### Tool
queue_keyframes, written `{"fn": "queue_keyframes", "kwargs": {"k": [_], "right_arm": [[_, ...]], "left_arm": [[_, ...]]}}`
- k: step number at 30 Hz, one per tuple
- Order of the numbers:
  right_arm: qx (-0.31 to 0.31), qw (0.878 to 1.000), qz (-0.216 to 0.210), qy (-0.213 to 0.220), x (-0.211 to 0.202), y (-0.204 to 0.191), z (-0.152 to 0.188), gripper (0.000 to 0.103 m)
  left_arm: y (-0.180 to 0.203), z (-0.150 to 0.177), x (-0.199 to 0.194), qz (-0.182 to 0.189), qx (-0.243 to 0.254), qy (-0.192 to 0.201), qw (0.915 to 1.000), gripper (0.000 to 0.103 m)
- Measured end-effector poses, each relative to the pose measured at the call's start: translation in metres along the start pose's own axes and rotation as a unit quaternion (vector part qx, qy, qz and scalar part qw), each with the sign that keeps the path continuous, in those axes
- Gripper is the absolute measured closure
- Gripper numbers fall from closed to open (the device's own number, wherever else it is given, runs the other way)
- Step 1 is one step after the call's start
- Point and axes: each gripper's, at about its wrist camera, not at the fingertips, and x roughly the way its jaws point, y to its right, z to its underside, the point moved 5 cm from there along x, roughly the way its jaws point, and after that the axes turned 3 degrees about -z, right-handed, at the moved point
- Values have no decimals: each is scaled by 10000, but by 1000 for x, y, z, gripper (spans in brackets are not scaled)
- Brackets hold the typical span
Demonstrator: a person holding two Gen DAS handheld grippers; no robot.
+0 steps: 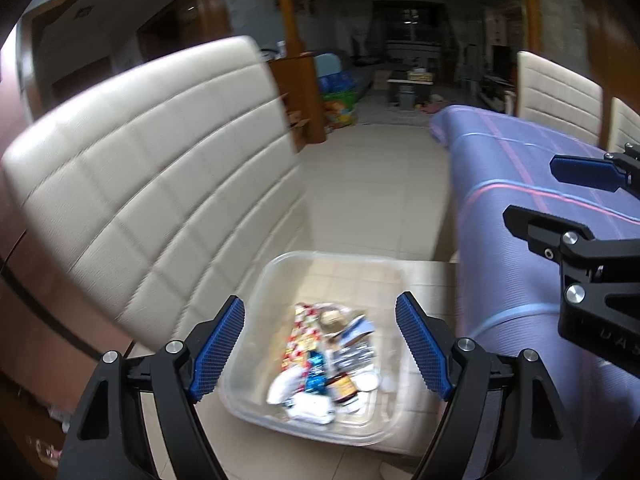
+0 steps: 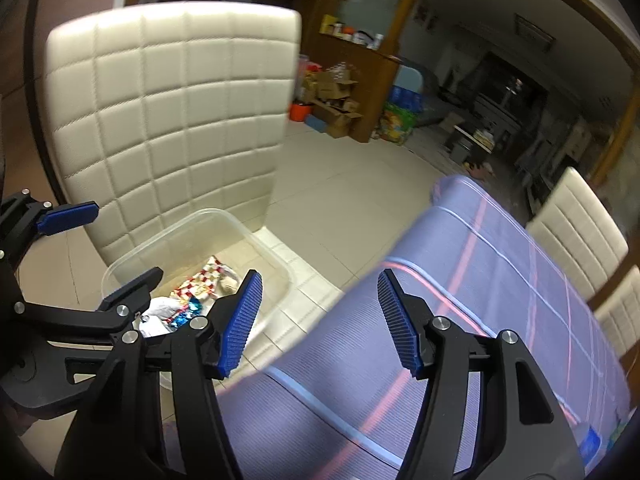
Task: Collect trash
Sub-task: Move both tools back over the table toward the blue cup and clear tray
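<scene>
Only the left wrist view looks straight into the clear plastic bin (image 1: 320,276) at lower centre, where crumpled wrappers (image 1: 316,364) lie. The left gripper (image 1: 320,350) is wide apart and empty. At lower right, the right gripper (image 2: 320,324), empty, hangs over the ribbed purple tablecloth (image 2: 500,280) edge. Open tiled floor (image 2: 340,184) lies beyond.

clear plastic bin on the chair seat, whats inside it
The clear plastic bin holds a pile of trash: a red-and-white checked wrapper, a blue foil wrapper, a small brown bottle and white crumpled paper. Anything beneath the pile is covered.
</scene>
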Motion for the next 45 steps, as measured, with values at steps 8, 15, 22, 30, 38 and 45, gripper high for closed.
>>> {"fn": "queue_keyframes", "kwargs": {"k": [8,15,22,30,38,45], "right_arm": [[419,9985,341,56,-31,68,37,40],[873,9944,581,128,-63,125,75,39],[1276,9884,819,95,-87,169,110,39],[1695,9786,1153,170,-122,214,152,35],[2315,9610,1513,50,-148,266,211,35],[2806,9434,1764,-149,-162,302,264,35]], "left_arm": [[85,-18,-18,487,535,180,9972,27],[151,-26,-37,851,1013,338,9906,27],[214,-27,-58,1161,1455,460,9814,27],[271,-28,-82,1539,1639,506,9731,27],[332,-20,-103,1922,1889,496,9617,27],[376,-13,-116,2210,2118,513,9506,18]]}}
